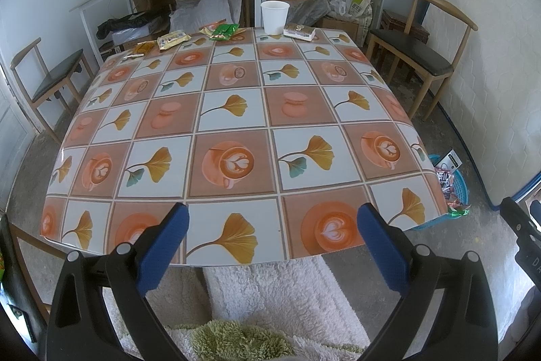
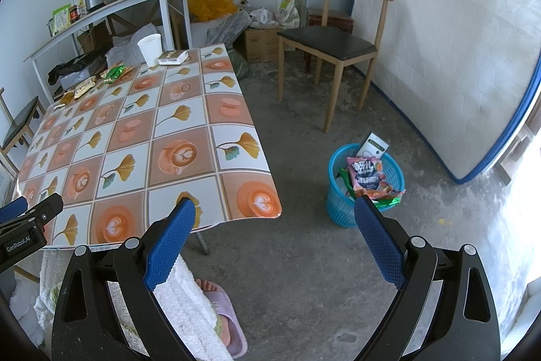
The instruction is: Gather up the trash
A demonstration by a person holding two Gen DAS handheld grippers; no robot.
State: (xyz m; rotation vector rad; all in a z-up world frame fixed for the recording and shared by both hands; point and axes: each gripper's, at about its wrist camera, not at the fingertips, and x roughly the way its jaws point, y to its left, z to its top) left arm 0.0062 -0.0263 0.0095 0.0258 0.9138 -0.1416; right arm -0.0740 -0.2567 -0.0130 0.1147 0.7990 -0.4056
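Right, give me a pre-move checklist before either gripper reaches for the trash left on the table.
1. Left gripper open and empty: ok.
2. Right gripper open and empty: ok.
3. Trash waiting at the table's far edge, including the green wrapper, yellow packet and paper cup: ok.
4. Path across the tablecloth free of obstacles: ok.
5. Blue basket on the floor right of the table, upright: ok.
6. Room left in the basket: not ok, wrappers already stick out above the rim.

"GenRobot.AI" on left gripper (image 2: 20, 219)
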